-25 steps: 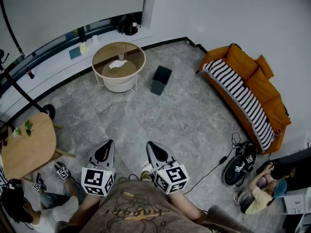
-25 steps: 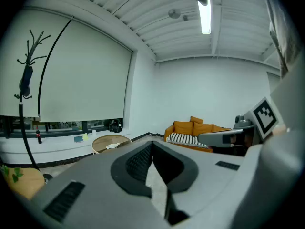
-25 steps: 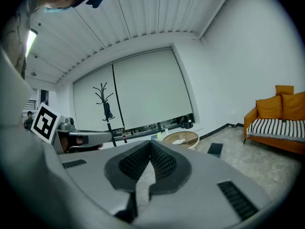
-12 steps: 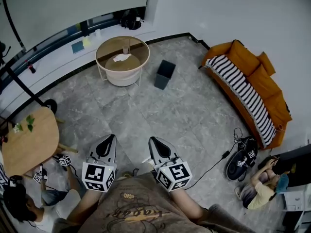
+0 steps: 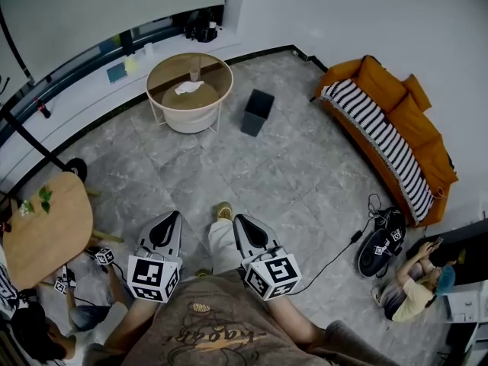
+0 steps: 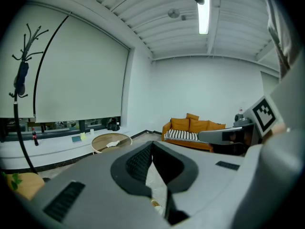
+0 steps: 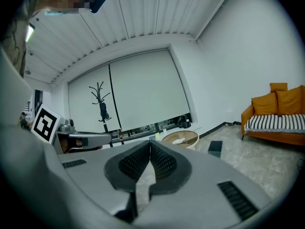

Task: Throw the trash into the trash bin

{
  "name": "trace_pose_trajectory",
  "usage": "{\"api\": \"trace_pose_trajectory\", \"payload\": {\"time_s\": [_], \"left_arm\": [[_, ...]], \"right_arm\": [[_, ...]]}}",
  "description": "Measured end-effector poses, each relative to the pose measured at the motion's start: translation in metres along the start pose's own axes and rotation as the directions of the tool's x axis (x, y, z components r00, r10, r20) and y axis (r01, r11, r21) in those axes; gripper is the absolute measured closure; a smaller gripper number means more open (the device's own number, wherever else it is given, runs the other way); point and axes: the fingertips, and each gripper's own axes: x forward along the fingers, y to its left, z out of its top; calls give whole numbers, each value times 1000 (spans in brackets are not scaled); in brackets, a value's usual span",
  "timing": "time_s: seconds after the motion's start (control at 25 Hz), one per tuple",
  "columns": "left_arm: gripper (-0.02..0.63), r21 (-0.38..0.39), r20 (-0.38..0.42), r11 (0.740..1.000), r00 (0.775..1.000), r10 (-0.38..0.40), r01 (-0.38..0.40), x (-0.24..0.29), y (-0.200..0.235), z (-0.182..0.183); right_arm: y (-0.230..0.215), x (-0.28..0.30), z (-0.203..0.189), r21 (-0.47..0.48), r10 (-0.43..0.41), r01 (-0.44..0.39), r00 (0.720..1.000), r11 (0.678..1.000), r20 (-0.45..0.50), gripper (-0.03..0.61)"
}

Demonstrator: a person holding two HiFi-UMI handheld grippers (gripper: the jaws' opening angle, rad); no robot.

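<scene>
Trash, a crumpled white scrap of paper or tissue (image 5: pixel 187 88), lying on the round wooden tabletop with a white frame (image 5: pixel 169 73), upper left of the head view. Judged very light, soft and easily squashed; not fragile, not slippery, but apt to flutter or slide out of a loose hold. Best taken across the bunched middle with a firm pinch, not by a thin edge.

Dark square open-topped trash bin (image 5: pixel 257 113) standing on the grey tiled floor (image 5: pixel 305 174) just right of the tabletop, apart from it. Trash and bin both well apart from the grippers at the bottom of the frame.

Left gripper (image 5: pixel 174 217) with jaws pressed together, nothing between them. Right gripper (image 5: pixel 237 221) likewise closed and empty. Both pointed up the frame, toward tabletop and bin.

Writing: only square black-and-white markers on the cube of each gripper, no words. Printed line across the brown shirt (image 5: pixel 213 330) at the bottom edge, too blurred to read. No brand or label legible on bin or trash.
</scene>
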Motion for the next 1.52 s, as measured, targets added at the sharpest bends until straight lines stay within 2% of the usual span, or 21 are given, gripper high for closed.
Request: {"api": "trace_pose_trajectory", "payload": {"time_s": [0.24,0.64,1.12,1.52], "left_arm": [[595,-2,-2,1000,1000,-2,2,29,19,1],[595,-12,-17,1000,1000,13,-13,92,55,15],[595,-48,-30,998,999,42,-44,192,99,63],[595,-59,-28,992,994,107,-108,275,130,96]], "right_arm": [[-19,29,5,0,-14,14,1000,1000,-1,560],[-54,95,20,18,9,-9,1000,1000,-14,560],[-116,189,75,24,53,-52,998,998,-40,560],[-176,263,113,16,108,-107,993,994,-53,560]]}}
